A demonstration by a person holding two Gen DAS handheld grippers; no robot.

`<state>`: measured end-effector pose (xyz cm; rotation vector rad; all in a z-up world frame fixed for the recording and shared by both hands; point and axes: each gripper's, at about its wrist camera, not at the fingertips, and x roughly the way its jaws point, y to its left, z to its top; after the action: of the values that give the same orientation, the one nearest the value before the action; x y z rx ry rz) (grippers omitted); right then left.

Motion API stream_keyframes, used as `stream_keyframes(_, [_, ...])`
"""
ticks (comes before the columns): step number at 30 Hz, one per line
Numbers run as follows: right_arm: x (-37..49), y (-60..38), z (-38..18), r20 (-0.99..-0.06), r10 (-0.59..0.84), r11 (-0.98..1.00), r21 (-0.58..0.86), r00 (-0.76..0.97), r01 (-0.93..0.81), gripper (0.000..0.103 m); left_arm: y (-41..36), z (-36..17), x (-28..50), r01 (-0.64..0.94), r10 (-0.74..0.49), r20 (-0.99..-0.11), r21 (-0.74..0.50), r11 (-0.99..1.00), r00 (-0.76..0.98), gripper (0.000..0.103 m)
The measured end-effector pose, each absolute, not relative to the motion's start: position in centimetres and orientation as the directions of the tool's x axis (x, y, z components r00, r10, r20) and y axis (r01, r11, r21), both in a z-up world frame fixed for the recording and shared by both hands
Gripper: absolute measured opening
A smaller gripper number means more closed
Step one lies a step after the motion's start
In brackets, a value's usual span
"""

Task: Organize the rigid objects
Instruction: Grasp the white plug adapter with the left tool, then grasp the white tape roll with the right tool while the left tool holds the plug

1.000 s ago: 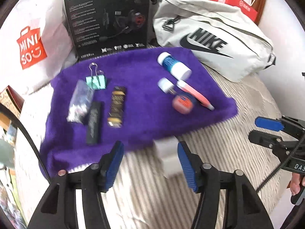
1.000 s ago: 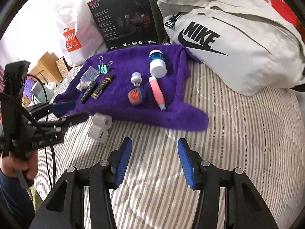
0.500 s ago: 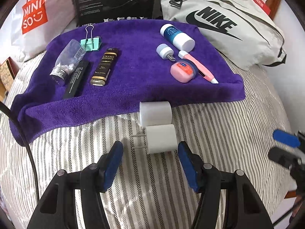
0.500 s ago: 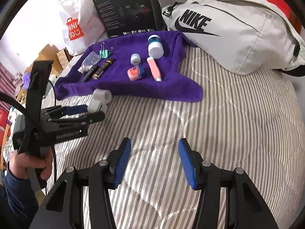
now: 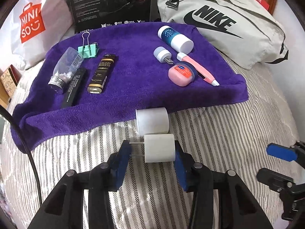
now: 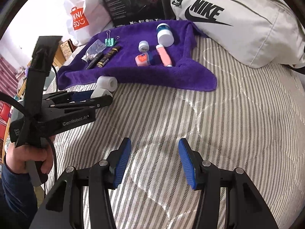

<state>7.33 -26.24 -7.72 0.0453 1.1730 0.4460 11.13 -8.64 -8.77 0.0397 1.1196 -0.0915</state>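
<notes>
White plug [image 5: 159,148] between left tongs [image 5: 153,157]; prongs hidden from right wrist.

I log one bed [image 5: 228,133], striped quilted cover. Directly on it: purple towel [image 5: 133,87]; two white plug adapters [image 5: 152,121] at the towel's near edge; grey Nike bag [image 5: 219,22]; black box [image 5: 112,2]; Miniso bag [image 5: 30,24].

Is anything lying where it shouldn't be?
Yes. Two white plugs lie on the striped bedcover, off the purple towel where everything else is. The left gripper has its jaws around the nearer one.
</notes>
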Motion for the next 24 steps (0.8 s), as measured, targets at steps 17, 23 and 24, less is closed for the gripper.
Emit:
stream_keyframes(17, [10.7,-17.3,-7.3,-0.875,0.393,0.875,0.262,0.283,-0.407,0.051,1.2,-7.5,8.8,-0.068,0.05,-0.89,0.021,0.997,0.452,0.042])
stream_keyframes(23, [12.5,-15.0,-7.8,-0.875,0.377,0.898,0.266,0.303,-0.351,0.051,3.8,-7.8,7.6,-0.111,0.056,-0.893,0.007,0.994,0.447,0.042])
stream_keyframes(24, [12.7,-14.8,-7.8,-0.875,0.372,0.903,0.264,0.31,-0.338,0.051,4.0,-7.8,7.5,-0.113,0.054,-0.893,0.004,0.994,0.447,0.042])
